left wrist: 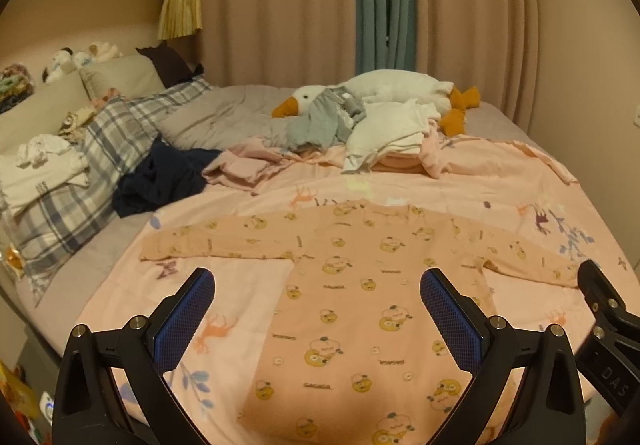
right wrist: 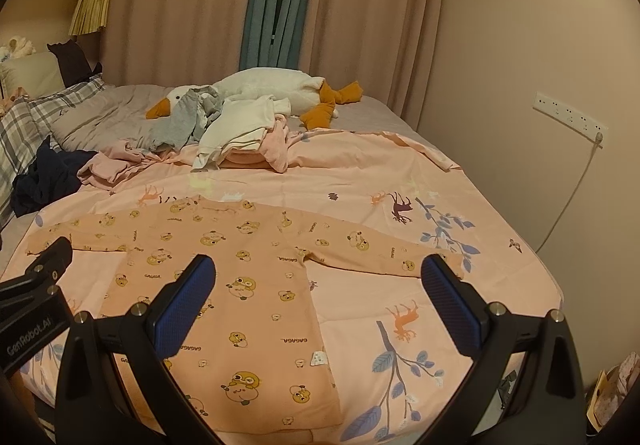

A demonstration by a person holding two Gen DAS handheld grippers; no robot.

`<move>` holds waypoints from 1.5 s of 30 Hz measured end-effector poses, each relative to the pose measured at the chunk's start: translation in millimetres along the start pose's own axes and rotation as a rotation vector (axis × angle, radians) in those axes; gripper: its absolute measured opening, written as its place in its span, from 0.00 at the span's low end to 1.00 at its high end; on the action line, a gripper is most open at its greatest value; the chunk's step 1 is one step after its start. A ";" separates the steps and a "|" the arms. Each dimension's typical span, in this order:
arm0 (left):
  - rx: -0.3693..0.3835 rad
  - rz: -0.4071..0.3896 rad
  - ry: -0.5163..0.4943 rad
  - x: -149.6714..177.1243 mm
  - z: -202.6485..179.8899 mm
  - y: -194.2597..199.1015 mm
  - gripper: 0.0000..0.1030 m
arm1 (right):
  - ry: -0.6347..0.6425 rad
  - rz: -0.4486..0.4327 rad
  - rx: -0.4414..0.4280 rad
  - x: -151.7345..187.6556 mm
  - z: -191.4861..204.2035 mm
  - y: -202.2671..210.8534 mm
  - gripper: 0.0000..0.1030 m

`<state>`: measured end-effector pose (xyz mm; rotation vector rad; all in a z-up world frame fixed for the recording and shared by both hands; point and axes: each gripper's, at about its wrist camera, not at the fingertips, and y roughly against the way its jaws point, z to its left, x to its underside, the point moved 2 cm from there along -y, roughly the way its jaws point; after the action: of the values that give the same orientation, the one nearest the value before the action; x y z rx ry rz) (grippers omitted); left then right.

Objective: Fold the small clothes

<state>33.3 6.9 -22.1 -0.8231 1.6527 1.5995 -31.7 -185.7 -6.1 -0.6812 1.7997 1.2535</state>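
A small orange long-sleeved shirt with a yellow cartoon print lies flat on the pink sheet, both sleeves spread out. It also shows in the right wrist view. My left gripper is open and empty, hovering over the shirt's body. My right gripper is open and empty, hovering over the shirt's right side and right sleeve. The tip of the right gripper shows at the left view's right edge; the left gripper shows at the right view's left edge.
A heap of white, grey and pink clothes lies behind the shirt by a plush goose. A dark garment and plaid pillows lie at left. A wall with a power strip stands at right.
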 end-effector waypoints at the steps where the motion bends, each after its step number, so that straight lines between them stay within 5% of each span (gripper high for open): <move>1: 0.023 0.009 0.002 -1.0 1.8 -7.0 0.99 | 0.000 -0.003 -0.005 0.2 -1.2 -0.2 1.00; 10: 0.216 0.125 0.219 -6.9 38.5 -129.4 0.99 | -0.195 -0.024 -0.173 -5.6 -69.7 -42.5 1.00; 14: 0.268 0.298 0.394 17.0 56.5 -199.0 0.82 | -0.366 0.054 -0.212 -7.0 -109.7 -97.8 1.00; 17: 0.194 0.441 0.427 41.0 67.1 -246.2 0.71 | -0.544 0.153 -0.230 10.6 -141.7 -149.0 0.99; 21: 0.208 0.511 0.490 63.9 79.4 -265.3 0.71 | -0.682 0.283 -0.245 41.5 -165.1 -194.2 0.91; 24: 0.259 0.485 0.500 59.9 80.1 -259.3 0.70 | -0.724 0.332 -0.198 50.2 -180.9 -210.1 0.89; 26: 0.286 0.504 0.515 61.1 78.1 -263.6 0.58 | -0.777 0.335 -0.178 55.3 -197.3 -218.4 0.87; 28: 0.231 0.505 0.491 62.2 74.2 -262.8 0.49 | -0.878 0.325 -0.205 67.5 -214.4 -225.2 0.86; 33: 0.148 0.486 0.328 59.5 57.2 -270.3 0.30 | -1.145 0.366 -0.146 113.3 -254.2 -247.7 0.65; 35: 0.130 0.476 0.317 61.2 59.3 -269.1 0.26 | -1.244 0.396 -0.101 132.2 -265.1 -255.8 0.55; 38: 0.118 0.464 0.341 63.7 63.4 -268.1 0.23 | -1.349 0.388 -0.144 146.2 -272.0 -269.4 0.48; 43: 0.107 0.464 0.323 64.8 62.5 -270.9 0.22 | -1.280 0.363 -0.120 133.5 -280.3 -298.6 0.31; 45: 0.086 0.469 0.312 64.2 61.6 -270.8 0.19 | -1.225 0.328 -0.066 130.7 -281.5 -306.4 0.14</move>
<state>223.0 58.1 -228.6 -0.6994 2.2503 1.7536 55.1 -555.4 -220.6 0.3717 0.8317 1.4524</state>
